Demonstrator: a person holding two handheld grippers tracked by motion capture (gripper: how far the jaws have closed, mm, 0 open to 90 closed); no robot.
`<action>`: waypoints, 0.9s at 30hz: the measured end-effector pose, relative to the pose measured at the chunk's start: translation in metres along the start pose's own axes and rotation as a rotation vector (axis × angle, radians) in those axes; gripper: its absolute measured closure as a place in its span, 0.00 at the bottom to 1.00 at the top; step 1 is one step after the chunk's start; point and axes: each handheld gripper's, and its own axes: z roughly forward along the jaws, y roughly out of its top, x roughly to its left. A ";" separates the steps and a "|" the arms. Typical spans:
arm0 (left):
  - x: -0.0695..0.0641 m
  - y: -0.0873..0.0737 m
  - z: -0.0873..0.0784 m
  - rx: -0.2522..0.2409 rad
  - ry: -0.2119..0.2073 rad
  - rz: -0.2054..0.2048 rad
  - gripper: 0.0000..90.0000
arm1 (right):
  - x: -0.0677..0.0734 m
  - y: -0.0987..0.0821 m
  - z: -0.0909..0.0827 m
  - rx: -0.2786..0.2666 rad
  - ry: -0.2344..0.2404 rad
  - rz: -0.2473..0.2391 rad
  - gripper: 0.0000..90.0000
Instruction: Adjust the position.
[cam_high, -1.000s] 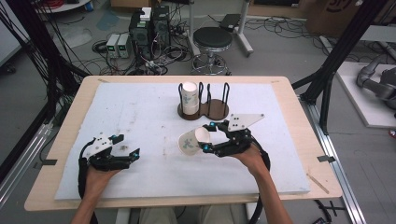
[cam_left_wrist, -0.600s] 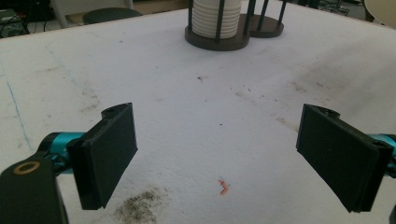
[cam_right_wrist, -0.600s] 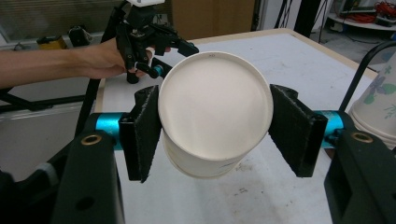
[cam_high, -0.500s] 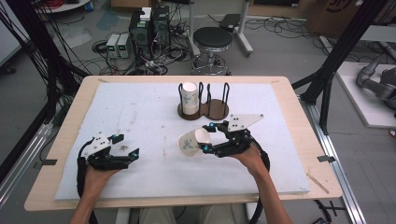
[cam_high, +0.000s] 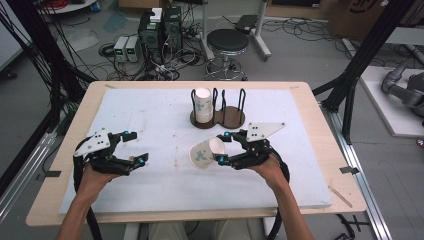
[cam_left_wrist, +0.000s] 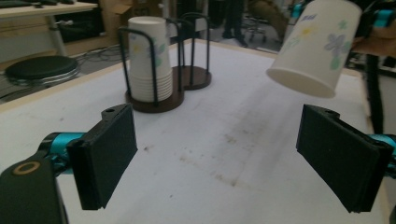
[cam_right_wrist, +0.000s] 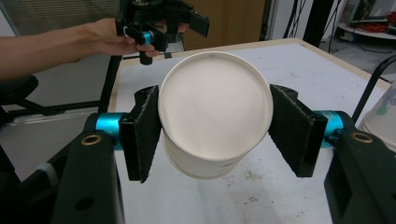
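Right gripper (cam_high: 218, 148) clamps a paper cup (cam_high: 202, 153) sideways above the mat (cam_high: 150, 115). Left gripper (cam_high: 136, 147) jaws wide, empty. Cup stack (cam_high: 202, 103) sits in holder (cam_high: 231, 118).

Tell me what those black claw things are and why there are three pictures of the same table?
They are grippers, tools with two flat black jaws that a person squeezes by hand. No robot is here: you can see the person's arms coming in from the bottom of the high view.

One picture comes from a camera above the table. The other two come from small cameras riding on each gripper, looking out between its jaws.

On the white table cover stands a dark cup holder with wire loops. One side holds a stack of paper cups; the other side has none.

The right gripper holds one flowered paper cup sideways, above the table. In its own camera you look at the cup's round bottom squeezed between the jaws.

The left gripper is open and holds nothing.
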 end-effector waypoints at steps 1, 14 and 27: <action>0.001 0.003 0.001 0.000 -0.020 0.008 0.13 | 0.001 0.000 0.000 0.002 0.006 0.005 0.42; -0.014 0.020 0.039 -0.027 -0.251 0.040 0.12 | 0.004 0.003 -0.001 -0.026 0.040 -0.011 0.42; -0.045 0.034 0.092 -0.047 -0.408 0.073 0.11 | 0.010 0.007 0.003 -0.030 0.076 -0.028 0.42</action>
